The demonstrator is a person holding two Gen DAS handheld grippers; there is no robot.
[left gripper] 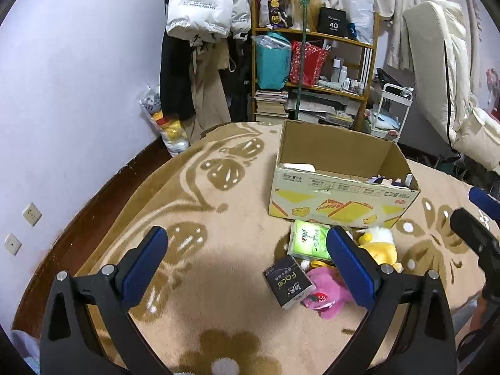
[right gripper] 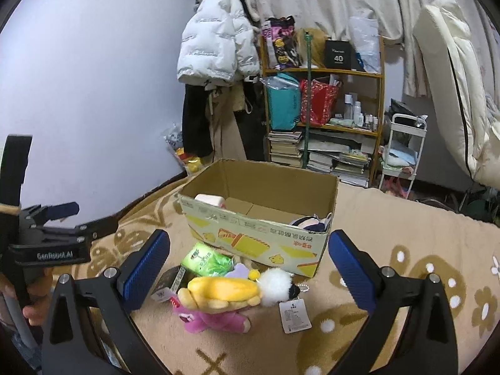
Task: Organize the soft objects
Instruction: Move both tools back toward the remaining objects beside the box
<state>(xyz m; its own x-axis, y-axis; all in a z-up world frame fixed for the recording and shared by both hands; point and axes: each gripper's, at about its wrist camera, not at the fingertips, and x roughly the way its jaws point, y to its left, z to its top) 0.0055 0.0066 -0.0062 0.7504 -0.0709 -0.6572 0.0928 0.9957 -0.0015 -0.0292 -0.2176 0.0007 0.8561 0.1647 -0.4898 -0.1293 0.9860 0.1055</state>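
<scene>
An open cardboard box (left gripper: 343,200) (right gripper: 259,237) stands on the patterned blanket, with a dark plush (right gripper: 309,222) and a pale packet (right gripper: 210,200) inside. In front of it lie a green tissue pack (left gripper: 307,239) (right gripper: 207,259), a black tissue pack (left gripper: 287,282) (right gripper: 170,281), a pink plush (left gripper: 328,293) (right gripper: 212,320), a yellow plush (left gripper: 379,250) (right gripper: 225,290) and a white pompom (right gripper: 276,282). My left gripper (left gripper: 247,261) is open over bare blanket, left of the pile. My right gripper (right gripper: 250,268) is open, hovering above the pile, touching nothing.
A wooden shelf (left gripper: 315,62) (right gripper: 325,100) with bags and books stands behind the box. Coats (left gripper: 203,31) hang left of it. A white trolley (right gripper: 403,147) and folded bedding (right gripper: 459,93) are at the right. A hand (right gripper: 34,309) holds the left gripper's body.
</scene>
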